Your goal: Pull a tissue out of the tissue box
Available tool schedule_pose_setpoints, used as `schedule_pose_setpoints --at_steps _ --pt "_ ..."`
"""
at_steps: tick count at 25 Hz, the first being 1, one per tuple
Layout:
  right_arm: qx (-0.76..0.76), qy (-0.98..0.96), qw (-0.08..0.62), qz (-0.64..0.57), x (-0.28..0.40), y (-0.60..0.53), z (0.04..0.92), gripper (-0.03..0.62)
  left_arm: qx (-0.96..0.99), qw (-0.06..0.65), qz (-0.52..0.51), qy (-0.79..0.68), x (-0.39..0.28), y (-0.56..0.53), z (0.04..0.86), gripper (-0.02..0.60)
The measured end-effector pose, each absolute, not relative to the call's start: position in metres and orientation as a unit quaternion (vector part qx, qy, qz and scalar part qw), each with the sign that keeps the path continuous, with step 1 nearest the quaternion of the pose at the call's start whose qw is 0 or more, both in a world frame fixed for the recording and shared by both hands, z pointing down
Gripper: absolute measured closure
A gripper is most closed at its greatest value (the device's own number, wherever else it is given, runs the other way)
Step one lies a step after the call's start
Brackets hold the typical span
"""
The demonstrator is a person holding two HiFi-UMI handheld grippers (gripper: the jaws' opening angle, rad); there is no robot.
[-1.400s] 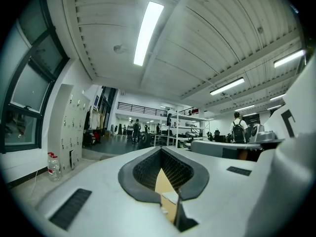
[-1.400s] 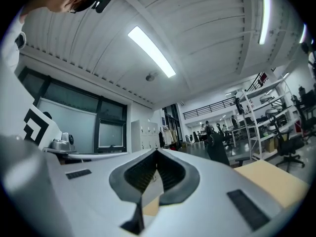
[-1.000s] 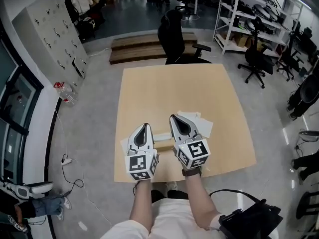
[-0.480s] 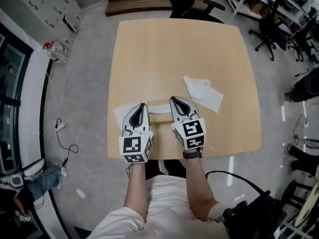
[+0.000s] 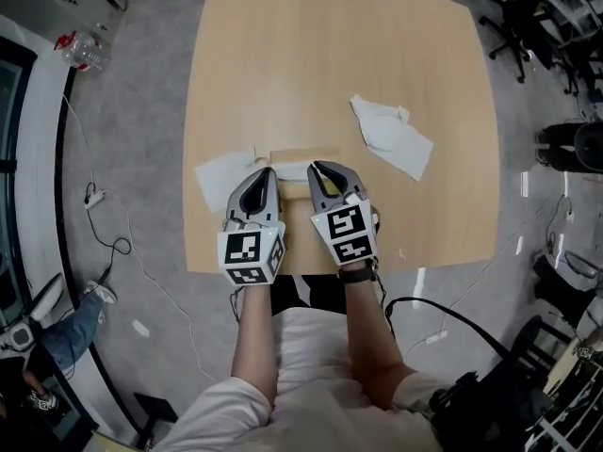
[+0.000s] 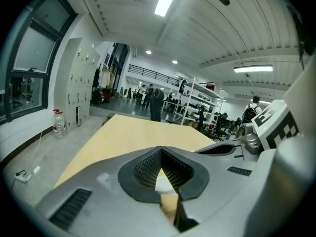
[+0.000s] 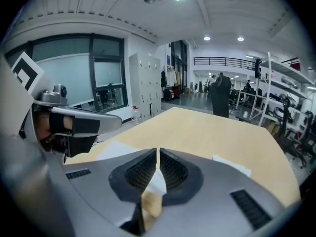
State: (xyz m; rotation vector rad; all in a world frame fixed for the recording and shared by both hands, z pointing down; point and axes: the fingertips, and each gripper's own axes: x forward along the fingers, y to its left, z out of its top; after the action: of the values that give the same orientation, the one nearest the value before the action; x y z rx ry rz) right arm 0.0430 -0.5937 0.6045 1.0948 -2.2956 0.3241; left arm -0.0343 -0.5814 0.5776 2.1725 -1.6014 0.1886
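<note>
A tan tissue box (image 5: 303, 155) lies near the table's front edge, with a white tissue (image 5: 294, 170) showing at its top. My left gripper (image 5: 270, 170) is shut, its tips at the box's left end. My right gripper (image 5: 316, 167) is shut too, with its tips over the box's middle. In the left gripper view the left gripper (image 6: 159, 149) has its tips together, and the tissue (image 6: 163, 181) and box (image 6: 169, 204) show through the gap below them. The right gripper view shows the right gripper (image 7: 158, 151) closed above the tissue (image 7: 157, 184) and box (image 7: 150, 205). Neither holds anything.
A crumpled loose tissue (image 5: 391, 137) lies on the wooden table (image 5: 320, 55) to the right of the box, and a flat one (image 5: 221, 172) to its left. Office chairs (image 5: 513, 17) stand at the far right. A water bottle (image 5: 80, 50) lies on the floor at the left.
Both grippers have come down side by side, nearer the table's front edge, and now sit low at the tissue box. Both stayed shut. The head view has tilted further down.
</note>
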Motion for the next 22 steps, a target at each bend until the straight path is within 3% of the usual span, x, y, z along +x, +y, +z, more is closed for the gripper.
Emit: schedule_pose_setpoints --at_steps 4,8,17,22 --pt "0.397 -0.859 0.302 0.111 0.033 -0.593 0.624 0.572 0.782 0.228 0.079 -0.574 -0.033 -0.582 0.596 0.581" --pt "0.39 -0.861 0.297 0.136 0.024 -0.596 0.635 0.457 0.782 0.23 0.086 -0.573 -0.038 -0.586 0.603 0.581" --pt "0.379 -0.831 0.401 0.078 0.025 -0.594 0.666 0.456 0.784 0.237 0.097 -0.566 -0.04 -0.594 0.611 0.581" --pt "0.376 -0.823 0.414 0.1 0.024 -0.592 0.678 0.458 0.785 0.241 0.096 -0.562 -0.042 -0.598 0.611 0.581"
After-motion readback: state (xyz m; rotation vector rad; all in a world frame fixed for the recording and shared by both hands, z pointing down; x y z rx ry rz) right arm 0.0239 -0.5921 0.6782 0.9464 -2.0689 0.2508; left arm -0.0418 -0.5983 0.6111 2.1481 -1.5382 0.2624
